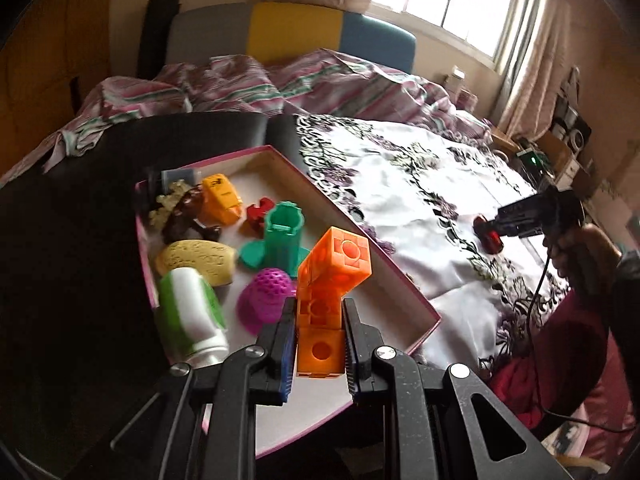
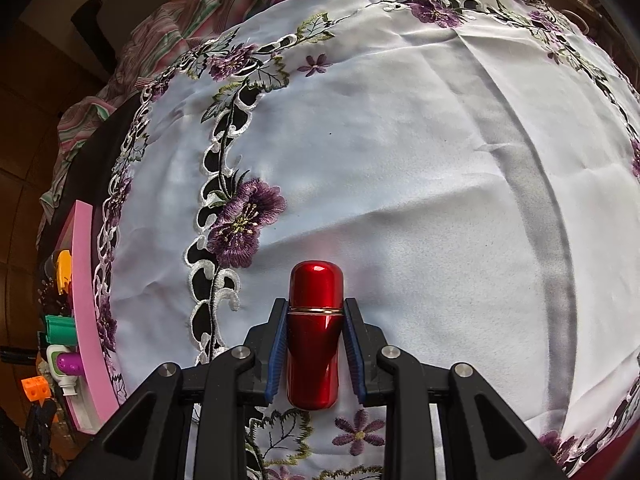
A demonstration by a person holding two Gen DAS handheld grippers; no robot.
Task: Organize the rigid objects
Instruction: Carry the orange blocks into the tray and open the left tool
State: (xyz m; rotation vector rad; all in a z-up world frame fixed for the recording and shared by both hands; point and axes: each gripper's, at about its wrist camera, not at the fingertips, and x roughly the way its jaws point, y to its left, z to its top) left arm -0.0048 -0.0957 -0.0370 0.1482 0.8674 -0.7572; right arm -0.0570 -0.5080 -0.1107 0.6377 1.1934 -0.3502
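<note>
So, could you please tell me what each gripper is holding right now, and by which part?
The left gripper clamps the translucent orange plastic cube chain at its lower cubes; the right gripper grips the glossy red metallic capsule around its middle.

Red capsule (image 2: 315, 336) glossy, metallic (mirror-like); orange block (image 1: 333, 276) translucent plastic; tablecloth (image 2: 400, 140) satiny.

We see the left hand-held gripper (image 1: 318, 344): matte black angular frame, triangular cut-outs, round silver screws at the joints, blue ribbed pads (image 1: 286, 356) lining its fingers. The right hand-held gripper (image 2: 316, 344) matches it, black with blue pads (image 2: 276, 354) and silver screws. From the left view, a black cable (image 1: 534, 308) trails from it, beside a dark sleeve (image 1: 628, 296).
</note>
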